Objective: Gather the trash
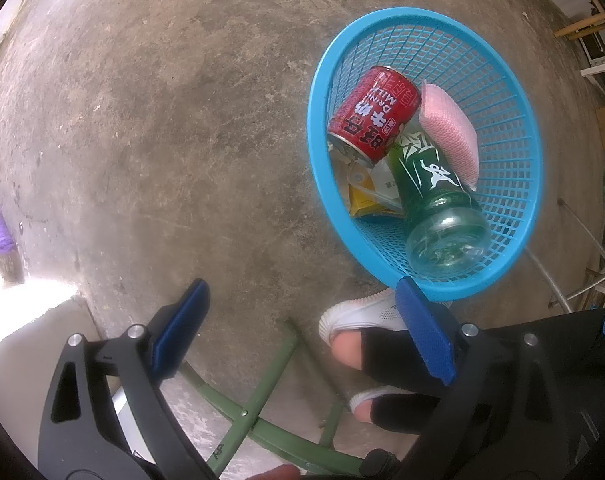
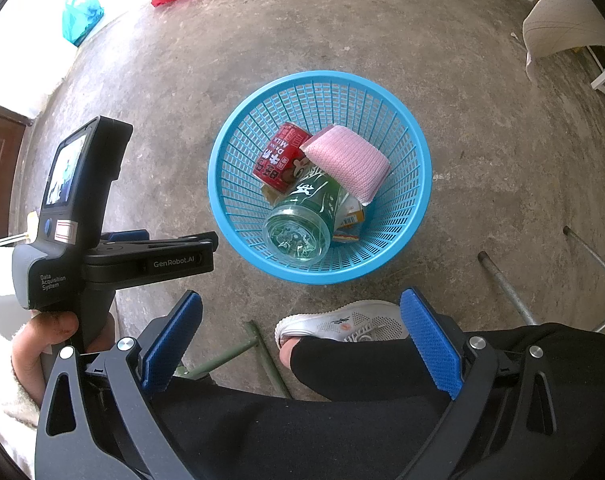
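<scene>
Trash is seen gathered inside the blue basket (image 2: 416, 200) on the concrete floor (image 2: 482, 120): a red can (image 2: 280, 160), a green bottle (image 2: 302, 216) lying base-first toward the cameras, and a pink sponge (image 2: 348, 162) resting on top. The right gripper (image 2: 302, 344) is held spread and empty, with the basket straight ahead of it. The left gripper (image 1: 302, 332), likewise spread and empty, has the basket ahead and to its right, so the right gripper is judged better lined up.
</scene>
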